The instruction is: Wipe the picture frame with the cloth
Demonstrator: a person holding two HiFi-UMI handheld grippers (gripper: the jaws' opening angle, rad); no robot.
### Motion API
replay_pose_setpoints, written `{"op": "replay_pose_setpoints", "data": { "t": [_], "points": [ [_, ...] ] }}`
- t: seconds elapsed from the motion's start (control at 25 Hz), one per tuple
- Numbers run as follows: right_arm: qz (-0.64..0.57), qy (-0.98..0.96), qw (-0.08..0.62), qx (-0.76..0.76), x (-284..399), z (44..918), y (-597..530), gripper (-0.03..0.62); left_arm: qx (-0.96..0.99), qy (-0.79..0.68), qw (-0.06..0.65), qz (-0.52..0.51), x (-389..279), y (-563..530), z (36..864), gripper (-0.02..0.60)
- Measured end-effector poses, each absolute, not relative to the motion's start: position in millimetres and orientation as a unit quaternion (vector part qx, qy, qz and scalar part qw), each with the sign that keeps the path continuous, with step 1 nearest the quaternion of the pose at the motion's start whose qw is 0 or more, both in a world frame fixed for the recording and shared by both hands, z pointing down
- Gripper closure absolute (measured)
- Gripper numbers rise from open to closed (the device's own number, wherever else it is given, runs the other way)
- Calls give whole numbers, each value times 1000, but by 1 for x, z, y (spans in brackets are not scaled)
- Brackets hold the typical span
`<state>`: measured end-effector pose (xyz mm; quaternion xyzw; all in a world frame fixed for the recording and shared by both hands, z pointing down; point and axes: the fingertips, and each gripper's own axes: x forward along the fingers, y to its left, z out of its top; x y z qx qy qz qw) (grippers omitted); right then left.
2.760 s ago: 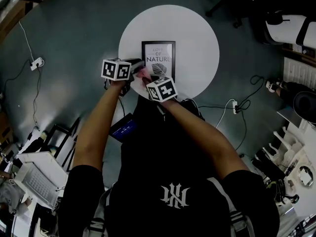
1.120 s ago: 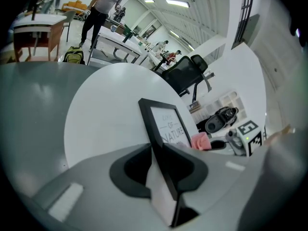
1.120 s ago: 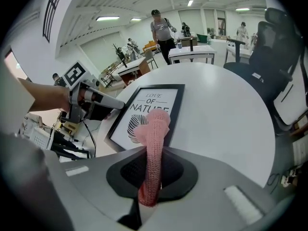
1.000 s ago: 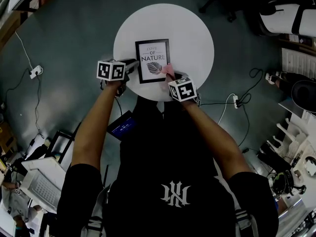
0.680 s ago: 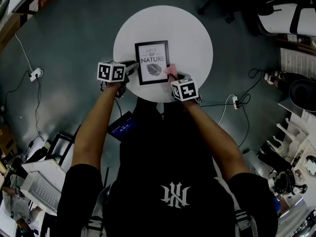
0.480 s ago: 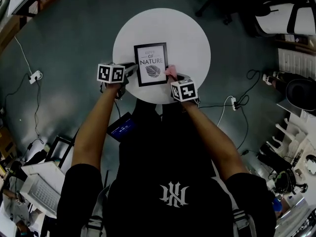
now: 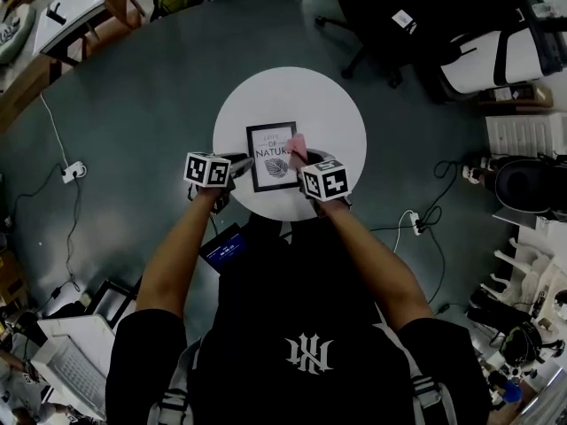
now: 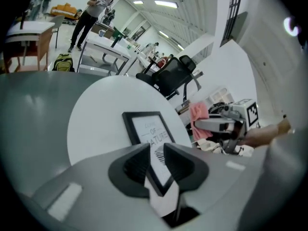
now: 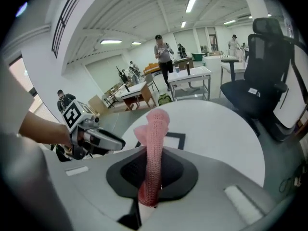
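A black picture frame (image 7: pixel 272 156) with a leaf print lies on the round white table (image 7: pixel 337 118). My left gripper (image 7: pixel 241 160) sits at the frame's left edge. In the left gripper view the frame (image 8: pixel 146 128) runs into the narrow gap of that gripper (image 8: pixel 155 153), whose jaws are closed on its near corner. My right gripper (image 7: pixel 304 159) is shut on a pink cloth (image 7: pixel 297 146) at the frame's upper right part. In the right gripper view the cloth (image 9: pixel 155 138) stands up out of the gripper (image 9: pixel 154 163), with a corner of the frame (image 9: pixel 180 139) behind it.
A black office chair (image 7: pixel 372 16) stands beyond the table, and a wooden desk (image 7: pixel 80 16) at the far left. Cables and a power strip (image 7: pixel 71 168) lie on the floor. A person (image 9: pixel 166 57) stands far off by other desks.
The right gripper carried the cloth from the frame's lower left to its right edge, then up to the upper right. The head view has drawn back. The left gripper stays at the frame's left edge.
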<state>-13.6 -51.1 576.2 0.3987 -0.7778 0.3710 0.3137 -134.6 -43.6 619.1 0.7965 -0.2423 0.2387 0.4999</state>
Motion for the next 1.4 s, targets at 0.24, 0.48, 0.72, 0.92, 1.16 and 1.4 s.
{"op": "replay_pose_setpoints", "data": {
  "t": [0.24, 0.48, 0.72, 0.92, 1.16, 1.4],
  "points": [
    [321, -840, 232, 370, -46, 487, -92, 569, 859, -249, 396, 209, -134, -66, 523, 511],
    [256, -896, 139, 336, -64, 382, -113, 569, 905, -276, 293, 134, -143, -78, 413, 551],
    [193, -938, 54, 281, -53, 290, -104, 569, 915, -335, 189, 118, -151, -68, 337, 578],
    [144, -964, 20, 222, -19, 243, -64, 569, 902, -389, 150, 109, -148, -33, 290, 580],
    [141, -976, -37, 164, 47, 198, 2, 569, 888, -438, 122, 73, -111, 49, 239, 580],
    [100, -984, -67, 131, 105, 177, 53, 569, 874, -465, 138, 29, -50, 131, 235, 581]
  ]
}}
